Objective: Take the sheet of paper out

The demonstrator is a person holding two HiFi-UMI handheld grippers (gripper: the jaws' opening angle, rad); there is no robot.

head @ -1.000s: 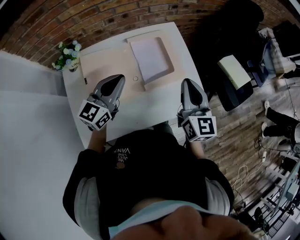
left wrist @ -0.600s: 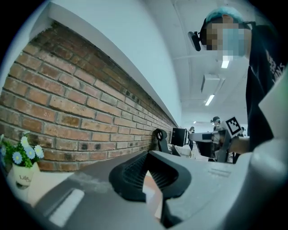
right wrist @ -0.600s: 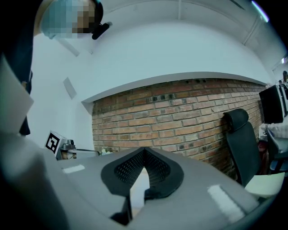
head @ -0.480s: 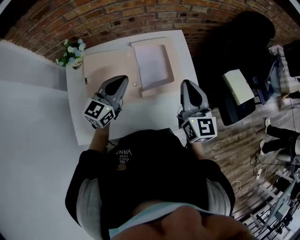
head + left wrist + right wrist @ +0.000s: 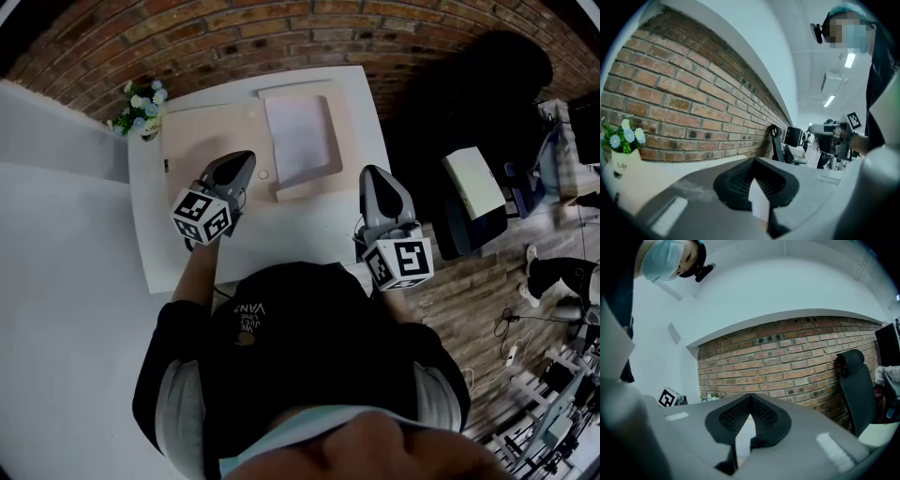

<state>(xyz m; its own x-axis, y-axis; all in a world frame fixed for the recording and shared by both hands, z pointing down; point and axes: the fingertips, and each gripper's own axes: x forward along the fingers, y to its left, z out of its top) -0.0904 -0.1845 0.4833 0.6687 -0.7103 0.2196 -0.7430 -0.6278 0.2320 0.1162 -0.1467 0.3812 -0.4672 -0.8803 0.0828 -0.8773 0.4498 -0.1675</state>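
Observation:
A white sheet of paper (image 5: 298, 134) lies flat in a shallow beige tray (image 5: 307, 185) at the far side of the white table (image 5: 281, 230). My left gripper (image 5: 246, 157) hovers over the beige mat (image 5: 202, 136), left of the tray's near corner, jaws shut and empty. In the left gripper view the left gripper (image 5: 753, 160) points along the brick wall. My right gripper (image 5: 371, 172) is off the tray's near right corner, by the table's right edge, shut with nothing held. In its own view the right gripper (image 5: 750, 395) faces the brick wall.
A small pot of flowers (image 5: 141, 105) stands at the table's far left corner. A small round object (image 5: 263, 174) lies on the mat near the left gripper. A black chair (image 5: 459, 89) and a cluttered floor lie to the right. The brick wall (image 5: 234, 37) backs the table.
The left gripper has sunk toward the table and tipped slightly downward. The right gripper has drifted a little sideways. Both stay shut and empty.

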